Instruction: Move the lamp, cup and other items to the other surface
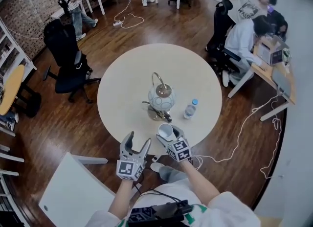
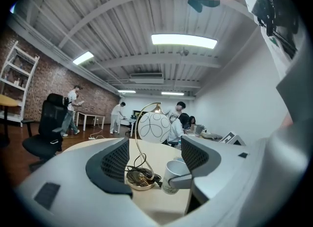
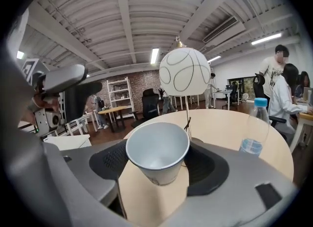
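Note:
A white paper cup (image 1: pixel 165 131) (image 3: pixel 157 157) sits tilted between the jaws of my right gripper (image 1: pixel 168 134) (image 3: pixel 156 166), which is shut on it over the near edge of the round table (image 1: pixel 127 89). The lamp (image 1: pixel 161 97) (image 3: pixel 185 72) with its patterned white globe and brass base stands at the table's middle. A water bottle (image 1: pixel 190 108) (image 3: pixel 255 128) is just to its right. My left gripper (image 1: pixel 137 145) (image 2: pixel 154 160) hovers open and empty at the table's front edge, to the left of the cup (image 2: pixel 174 174), and looks toward the lamp (image 2: pixel 154 126).
A white rectangular table (image 1: pixel 73 192) lies at lower left, below the round one. A black office chair (image 1: pixel 66 59) stands to the left. People sit at a desk (image 1: pixel 274 69) on the right, with cables trailing over the wooden floor (image 1: pixel 244 123).

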The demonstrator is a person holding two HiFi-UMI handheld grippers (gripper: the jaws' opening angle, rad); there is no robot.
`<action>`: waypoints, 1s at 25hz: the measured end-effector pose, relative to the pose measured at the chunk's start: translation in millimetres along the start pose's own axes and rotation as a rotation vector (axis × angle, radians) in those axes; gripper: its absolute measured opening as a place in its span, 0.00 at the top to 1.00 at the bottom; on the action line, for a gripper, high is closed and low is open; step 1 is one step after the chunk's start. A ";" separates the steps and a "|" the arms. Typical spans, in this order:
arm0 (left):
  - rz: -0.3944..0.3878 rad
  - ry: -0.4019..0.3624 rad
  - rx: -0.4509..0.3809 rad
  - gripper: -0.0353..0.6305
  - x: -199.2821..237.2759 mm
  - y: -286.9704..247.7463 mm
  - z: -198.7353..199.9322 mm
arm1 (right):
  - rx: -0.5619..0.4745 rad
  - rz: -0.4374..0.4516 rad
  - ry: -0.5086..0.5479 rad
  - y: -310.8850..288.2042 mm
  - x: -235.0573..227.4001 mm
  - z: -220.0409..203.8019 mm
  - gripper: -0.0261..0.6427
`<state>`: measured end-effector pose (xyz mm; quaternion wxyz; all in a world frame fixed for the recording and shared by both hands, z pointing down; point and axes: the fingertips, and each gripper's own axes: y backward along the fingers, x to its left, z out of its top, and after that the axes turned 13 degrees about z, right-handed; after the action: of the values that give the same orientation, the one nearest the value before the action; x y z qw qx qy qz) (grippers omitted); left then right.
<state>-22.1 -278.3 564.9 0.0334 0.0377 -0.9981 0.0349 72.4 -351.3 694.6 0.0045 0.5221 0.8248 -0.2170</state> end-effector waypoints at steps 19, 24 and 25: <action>0.079 0.011 0.083 0.45 20.1 1.4 -24.4 | 0.181 0.045 -0.022 -77.4 -29.1 -78.0 0.39; 0.087 -0.001 0.083 0.45 19.2 5.4 -24.1 | 0.184 0.059 -0.067 -83.0 -34.9 -99.3 0.30; 0.091 -0.005 0.085 0.45 18.7 6.2 -23.1 | 0.182 0.051 -0.081 -78.7 -35.5 -100.7 0.30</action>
<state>-39.8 -271.8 588.9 0.0278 -0.0063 -0.9965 0.0786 42.7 -373.6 821.9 -0.0040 0.5321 0.7871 -0.3120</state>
